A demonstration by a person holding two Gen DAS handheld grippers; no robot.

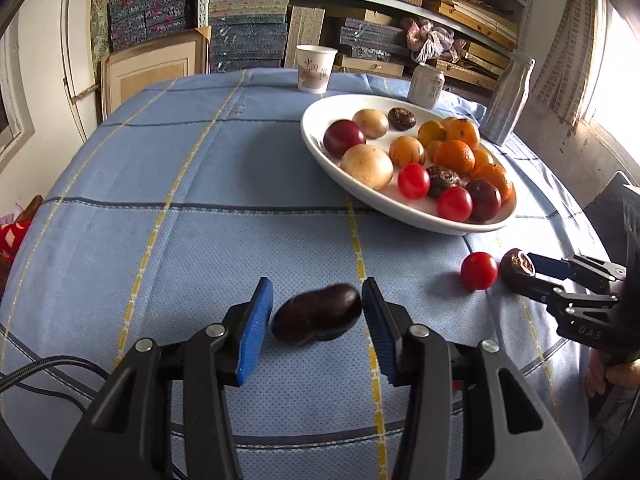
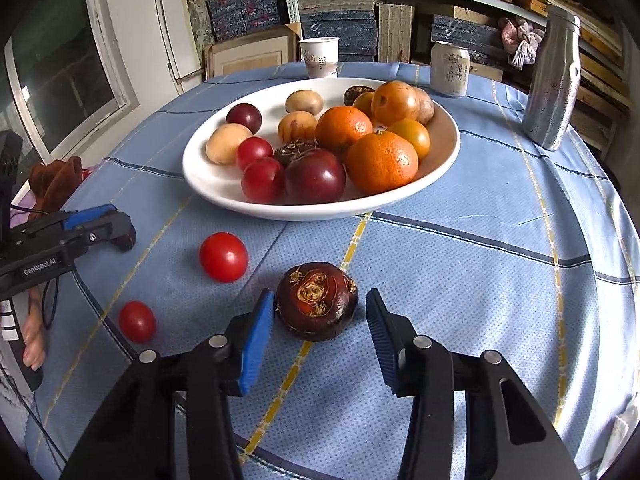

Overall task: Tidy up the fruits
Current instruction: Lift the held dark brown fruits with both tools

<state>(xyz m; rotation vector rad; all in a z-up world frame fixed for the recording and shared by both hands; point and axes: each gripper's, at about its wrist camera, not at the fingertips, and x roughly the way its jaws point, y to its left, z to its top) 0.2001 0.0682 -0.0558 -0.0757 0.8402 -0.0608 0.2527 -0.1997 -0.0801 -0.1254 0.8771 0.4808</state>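
Observation:
A white plate (image 1: 312, 140) (image 2: 192, 168) holds oranges, plums, tomatoes, pale round fruits and dark chestnuts. My left gripper (image 1: 317, 292) (image 2: 122, 224) is shut on a dark purple plum (image 1: 316, 316), carried just above the blue cloth. My right gripper (image 2: 320, 296) (image 1: 520, 270) straddles a brown water chestnut (image 2: 316, 300) (image 1: 516, 266) that rests on the cloth. Its left pad touches the chestnut and a thin gap shows at the right pad. Two red tomatoes (image 2: 223, 257) (image 2: 137, 321) lie loose on the cloth between the grippers.
A paper cup (image 1: 316, 68), a drink can (image 1: 426, 86) and a metal bottle (image 1: 510, 100) stand behind the plate at the table's far edge. Shelves stacked with boxes fill the background. A person's hand (image 1: 612, 376) grips the right handle.

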